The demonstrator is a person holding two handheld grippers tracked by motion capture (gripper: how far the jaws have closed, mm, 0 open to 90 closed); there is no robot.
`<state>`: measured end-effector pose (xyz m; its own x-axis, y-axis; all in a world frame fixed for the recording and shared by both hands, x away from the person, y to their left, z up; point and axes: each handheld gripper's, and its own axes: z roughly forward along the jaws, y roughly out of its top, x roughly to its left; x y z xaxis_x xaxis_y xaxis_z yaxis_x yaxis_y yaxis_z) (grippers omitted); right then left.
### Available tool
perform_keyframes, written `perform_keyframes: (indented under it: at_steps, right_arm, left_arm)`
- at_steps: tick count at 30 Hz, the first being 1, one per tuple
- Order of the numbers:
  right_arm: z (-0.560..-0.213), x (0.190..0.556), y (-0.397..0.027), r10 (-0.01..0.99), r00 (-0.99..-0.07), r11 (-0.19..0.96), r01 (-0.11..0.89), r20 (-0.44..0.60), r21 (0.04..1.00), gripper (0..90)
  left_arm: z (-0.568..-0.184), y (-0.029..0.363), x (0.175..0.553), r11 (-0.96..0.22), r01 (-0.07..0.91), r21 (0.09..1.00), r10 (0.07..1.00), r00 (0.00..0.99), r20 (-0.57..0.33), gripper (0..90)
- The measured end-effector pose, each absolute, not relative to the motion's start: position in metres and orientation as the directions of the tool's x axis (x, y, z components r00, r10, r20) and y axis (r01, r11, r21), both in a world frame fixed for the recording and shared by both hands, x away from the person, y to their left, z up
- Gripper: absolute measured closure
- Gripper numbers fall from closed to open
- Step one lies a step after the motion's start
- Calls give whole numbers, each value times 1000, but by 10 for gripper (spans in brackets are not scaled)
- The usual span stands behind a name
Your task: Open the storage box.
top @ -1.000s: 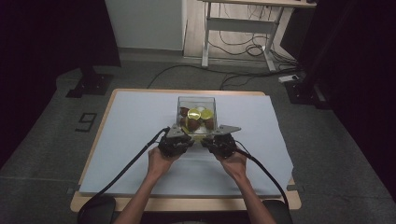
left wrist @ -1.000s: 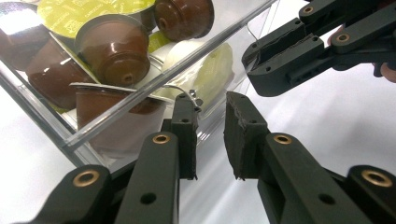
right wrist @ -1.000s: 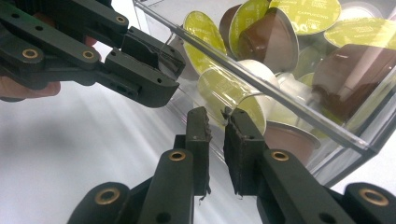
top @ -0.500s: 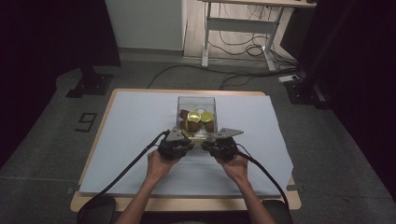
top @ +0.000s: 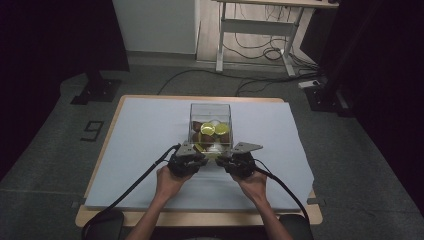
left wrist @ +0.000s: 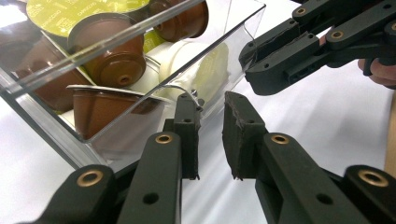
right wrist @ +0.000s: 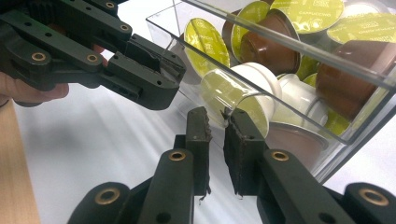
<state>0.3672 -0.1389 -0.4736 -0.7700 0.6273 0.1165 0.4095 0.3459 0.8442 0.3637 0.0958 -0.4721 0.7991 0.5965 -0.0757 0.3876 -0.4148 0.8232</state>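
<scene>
A clear plastic box (top: pixel 210 107) of coffee capsules stands mid-table on the pale cloth. It holds brown capsules (left wrist: pixel 109 60), yellow-green lids (right wrist: pixel 205 39) and white capsules (right wrist: pixel 254 77). Both grippers meet the box's near wall. My left gripper (top: pixel 196 151) (left wrist: pixel 210 105) has its jaws pinched on the wall's edge near the left corner, and it also appears in the right gripper view (right wrist: pixel 163 65). My right gripper (top: pixel 228 153) (right wrist: pixel 215 119) is pinched the same way near the right corner, and the left gripper view catches it too (left wrist: pixel 252 56). The box (left wrist: pixel 116 135) looks tipped toward me.
The wooden table (top: pixel 200 219) carries a pale cloth (top: pixel 140 130) with free room on both sides of the box. Black cables (top: pixel 135 182) trail from the grippers off the near edge. A desk frame and floor cables (top: pixel 255 47) lie beyond the table.
Both hands and grippers have drawn slightly toward the table's near edge, and the box's near side has come along a little.
</scene>
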Motion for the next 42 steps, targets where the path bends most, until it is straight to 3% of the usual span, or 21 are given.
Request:
perform_keyframes:
  at_steps: [42]
  right_arm:
    - [-473, 317, -141, 600, -793, 372, 390, 102, 842, 788]
  left_arm:
    - [-473, 95, 312, -429, 378, 820, 579, 812, -71, 751]
